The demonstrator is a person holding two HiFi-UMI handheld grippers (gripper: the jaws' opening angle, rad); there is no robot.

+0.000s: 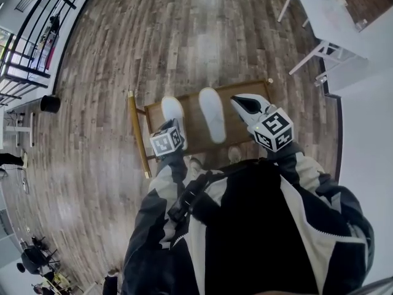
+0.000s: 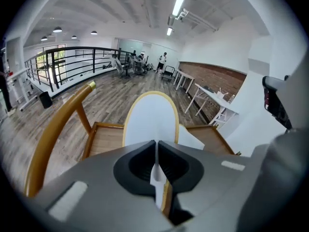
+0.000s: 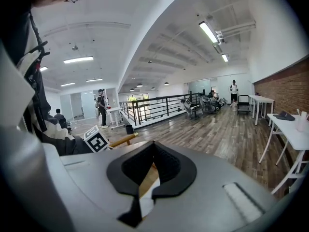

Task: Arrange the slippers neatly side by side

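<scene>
Leaning over in a black and cream jacket (image 1: 245, 226), reaching both tools out above a low wooden table (image 1: 191, 120). Pinching the near rim of the left slipper (image 1: 171, 112) in the left gripper (image 1: 173, 126), closed flat on that thin edge, probably choosing that spot for a firm hold on something soft and for swinging the toe round without lifting the whole shoe. Seeing, in the left gripper view, the pale slipper (image 2: 152, 115) with its tan border rising straight ahead of the clamped left gripper (image 2: 156, 151), toe pointing away. Hovering with the right gripper (image 1: 247, 104) just off the outer side of the right slipper (image 1: 212, 114), closed too and, judging by the right gripper view, clamping nothing, showing only wood and a sliver of white through the gap beneath its meeting tips (image 3: 153, 153). Likely waiting there as a nudging tool, out of the way of the left-hand adjustment. Finding both slippers lying on the table, toes away, near each other with a strip of bare wood between, roughly parallel, the right one sitting slightly farther off. Judging the job as close to done, calling for little more than evening up the heels. Passing, farther out, a curved rail (image 1: 138, 134) along the table's left side, then plank floor (image 1: 153, 42), a white desk (image 1: 331, 17) at the upper right and a black railing (image 1: 37, 17) far left.
</scene>
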